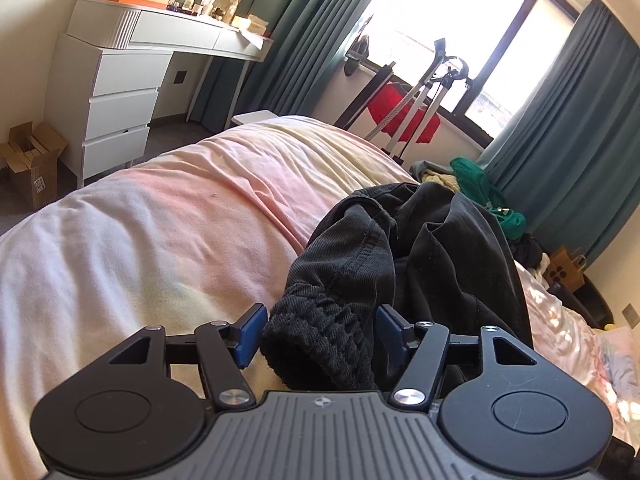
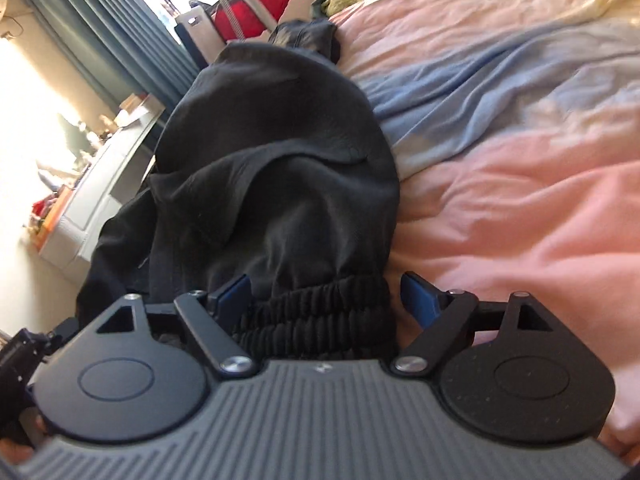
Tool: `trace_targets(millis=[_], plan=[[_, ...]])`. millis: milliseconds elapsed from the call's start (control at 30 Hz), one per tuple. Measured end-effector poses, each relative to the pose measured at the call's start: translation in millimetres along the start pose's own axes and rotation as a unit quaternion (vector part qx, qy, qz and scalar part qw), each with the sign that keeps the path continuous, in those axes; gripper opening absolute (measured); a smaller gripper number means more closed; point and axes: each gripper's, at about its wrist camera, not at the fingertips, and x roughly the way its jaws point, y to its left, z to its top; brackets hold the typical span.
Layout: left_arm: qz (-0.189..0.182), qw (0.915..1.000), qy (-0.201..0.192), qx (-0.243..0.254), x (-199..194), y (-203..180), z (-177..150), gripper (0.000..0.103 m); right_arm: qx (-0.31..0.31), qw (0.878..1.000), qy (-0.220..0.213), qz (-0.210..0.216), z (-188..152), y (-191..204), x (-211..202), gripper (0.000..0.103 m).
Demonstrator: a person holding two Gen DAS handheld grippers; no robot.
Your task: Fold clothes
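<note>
Black garment (image 1: pixel 420 248) lies in a rumpled heap on the bed (image 1: pixel 168 216), near the edge on the window side, its ribbed elastic waistband (image 1: pixel 316 344) turned toward both grippers. Fabric humps up in loose folds behind the band; a dark end of it trails off toward the far edge of the bed. Left gripper (image 1: pixel 319 332): jaws apart, blue pads either side of the waistband's bunched end, the left pad right against the cloth, the right pad with a small gap; no squeeze visible. Right gripper (image 2: pixel 326 298): jaws wide apart, the waistband (image 2: pixel 320 316) lying between them; left pad sits at the cloth, right pad stands clear over the bedding. Nothing clamped by either. Bed cover is pink, shading to cream at the far end, with a pale blue patch (image 2: pixel 460 92) just beside the garment in the right wrist view. Beyond the bed: a green garment (image 1: pixel 480 188) in a pile of other clothes, a red cloth (image 1: pixel 404 112) hanging on a metal stand under the bright window, teal curtains (image 1: pixel 572 128) on both sides. White dressing table (image 1: pixel 120 64) with drawers against the wall, cluttered top; open cardboard box (image 1: pixel 30 160) on the floor next to it.
</note>
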Motion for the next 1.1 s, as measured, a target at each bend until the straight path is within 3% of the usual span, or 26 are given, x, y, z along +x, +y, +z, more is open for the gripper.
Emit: trace_targets(millis=[133,300,367,433,567,667,867,1000,1067,1100], plan=[[0.001,1.0,0.01,0.001,10.5,0.6,0.0,0.066,0.002,1.0,0.011,0.015,1.1,0.5,3.7,0.079],[-0.001,0.9997,0.024,-0.007,17.0,3.2,-0.9,0.066,0.003,0.996,-0.03,0.079,1.3,3.5,-25.0,0.045],[-0.002,0.9997,0.026,-0.004,17.1,3.3,-2.6,0.066,-0.001,0.993,-0.053,0.108,2.5,5.9,-40.7,0.039],[-0.003,0.9996,0.027,-0.004,17.1,3.8,-3.6,0.066,-0.002,0.991,-0.061,0.118,3.5,6.7,-47.0,0.039],[-0.002,0.9995,0.029,-0.007,16.6,6.3,-1.8,0.066,0.028,0.998,-0.019,0.054,1.1,-4.2,-28.3,0.042],[0.001,0.9995,0.024,-0.019,13.1,10.6,-0.4,0.066,0.084,0.996,0.016,0.035,-1.1,-23.0,-15.5,0.049],[-0.013,0.9987,0.034,-0.035,15.8,13.9,-2.0,0.07,0.086,0.994,0.006,0.065,-1.6,-21.5,-16.5,0.06],[-0.031,0.9979,0.045,-0.035,27.8,9.7,-3.3,0.073,0.076,0.994,0.001,0.077,-2.6,-18.8,-15.7,0.062],[-0.03,0.9976,0.054,-0.032,37.4,6.9,-3.8,0.068,0.06,0.996,0.003,0.067,-4.6,-15.4,-11.4,0.058],[-0.03,0.9973,0.06,-0.029,42.3,5.4,-4.1,0.054,0.054,0.997,0.001,0.062,-4.8,-13.1,-12.5,0.048]])
